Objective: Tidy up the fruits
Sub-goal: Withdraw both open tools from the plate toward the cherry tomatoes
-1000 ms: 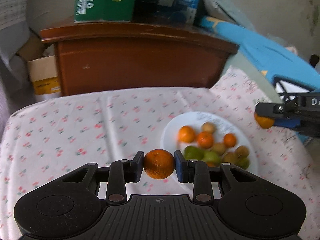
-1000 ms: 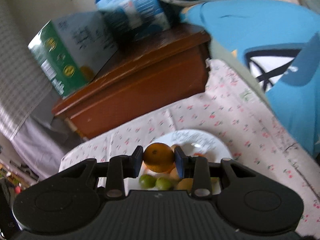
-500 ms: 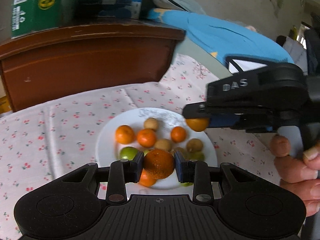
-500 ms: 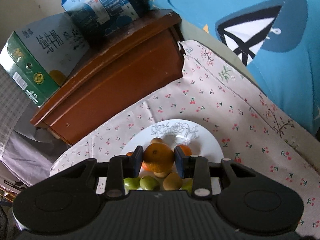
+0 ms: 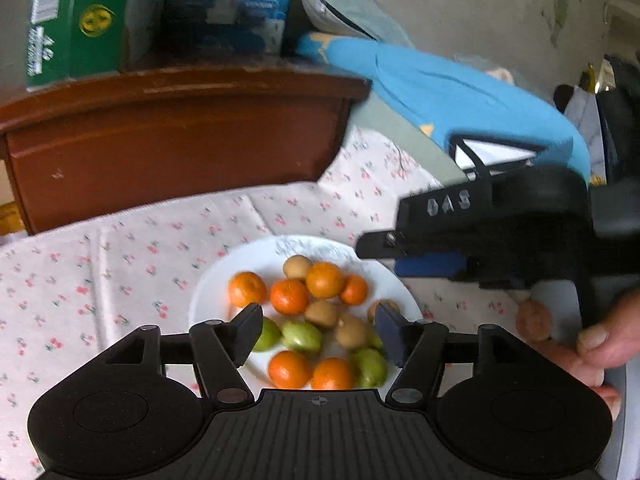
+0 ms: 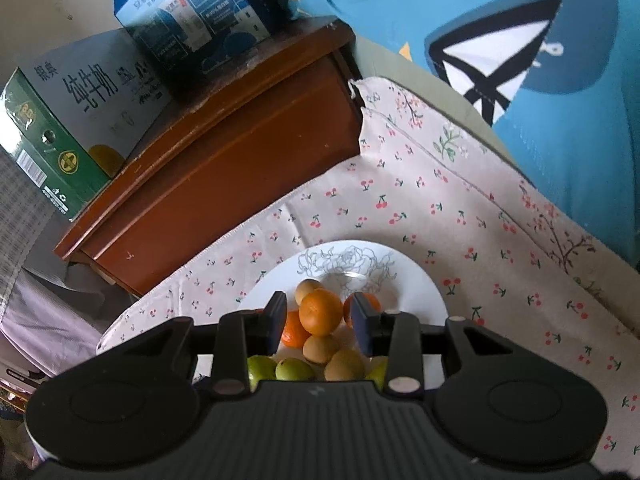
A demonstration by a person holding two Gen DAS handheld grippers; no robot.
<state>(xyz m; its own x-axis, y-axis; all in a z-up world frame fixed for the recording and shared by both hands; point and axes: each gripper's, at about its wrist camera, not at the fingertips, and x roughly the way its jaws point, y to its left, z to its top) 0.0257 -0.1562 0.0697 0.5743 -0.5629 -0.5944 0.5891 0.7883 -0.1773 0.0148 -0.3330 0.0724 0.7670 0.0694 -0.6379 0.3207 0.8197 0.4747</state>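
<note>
A white plate (image 5: 248,260) (image 6: 416,280) on the cherry-print cloth holds several oranges, green fruits and brown fruits. My left gripper (image 5: 320,330) hovers over the plate's near side, its jaws opening wide with nothing between them. Two oranges (image 5: 332,374) lie just below it. My right gripper (image 6: 319,320) (image 5: 380,258) is above the plate's right side, jaws opening. An orange (image 6: 320,312) (image 5: 325,280) sits between its pads with a gap on each side, resting on the pile.
A brown wooden cabinet (image 5: 180,148) stands behind the cloth (image 5: 120,260), with a green carton (image 6: 60,136) and a blue carton (image 6: 192,12) on top. Blue fabric (image 6: 560,140) lies at the right. A person's hand (image 5: 600,344) holds the right gripper's handle.
The left gripper moved right over the plate, opened and dropped its orange among the fruit. The right gripper lowered, and its pads have parted from its orange.
</note>
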